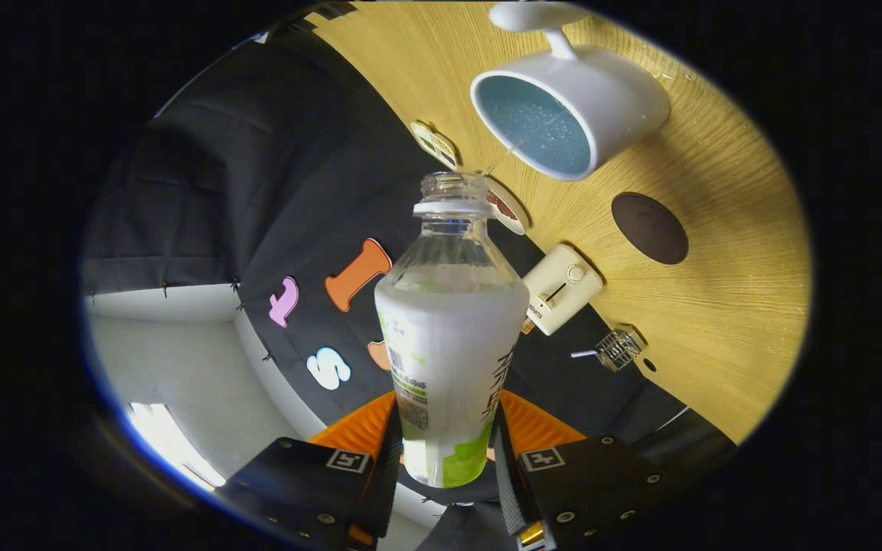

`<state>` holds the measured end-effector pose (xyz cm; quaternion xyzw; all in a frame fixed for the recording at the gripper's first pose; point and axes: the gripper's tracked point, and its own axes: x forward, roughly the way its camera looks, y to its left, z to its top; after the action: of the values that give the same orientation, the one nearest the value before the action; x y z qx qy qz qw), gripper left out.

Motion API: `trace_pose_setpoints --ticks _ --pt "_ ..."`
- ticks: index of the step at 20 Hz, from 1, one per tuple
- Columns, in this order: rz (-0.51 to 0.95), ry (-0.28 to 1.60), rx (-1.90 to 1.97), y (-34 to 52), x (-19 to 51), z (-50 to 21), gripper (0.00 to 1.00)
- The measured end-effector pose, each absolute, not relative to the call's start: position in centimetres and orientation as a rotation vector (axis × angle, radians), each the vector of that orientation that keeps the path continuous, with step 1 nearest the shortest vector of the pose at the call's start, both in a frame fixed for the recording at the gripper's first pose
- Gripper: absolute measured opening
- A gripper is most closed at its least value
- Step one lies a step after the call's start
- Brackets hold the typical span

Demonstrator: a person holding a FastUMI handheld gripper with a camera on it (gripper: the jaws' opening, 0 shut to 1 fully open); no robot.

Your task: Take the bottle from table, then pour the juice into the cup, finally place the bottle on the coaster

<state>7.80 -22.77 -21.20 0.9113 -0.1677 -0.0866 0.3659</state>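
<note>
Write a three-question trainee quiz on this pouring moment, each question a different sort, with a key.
1. True or false: the claw is shut on the bottle.
2. The cap of the bottle is: A) on B) off.
3. Fill in: the dark round coaster lies on the wooden ____, beside the white cup.

Key: 1 true; 2 B; 3 table.

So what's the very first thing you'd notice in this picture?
The clear bottle with its cap off, clamped between the gripper fingers and tipped toward the white cup beyond its mouth. A thin stream runs into the cup's blue inside. Beside the cup, a dark round coaster lies on the wooden table.
</note>
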Motion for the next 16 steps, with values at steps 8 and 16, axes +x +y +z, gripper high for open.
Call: trace_pose_setpoints --ticks 8,16 --pt "-0.285 -0.315 2.256 -21.7 7.9 -22.6 0.57" --pt "-0.359 -0.009 1.836 -18.8 8.1 -26.5 0.57"
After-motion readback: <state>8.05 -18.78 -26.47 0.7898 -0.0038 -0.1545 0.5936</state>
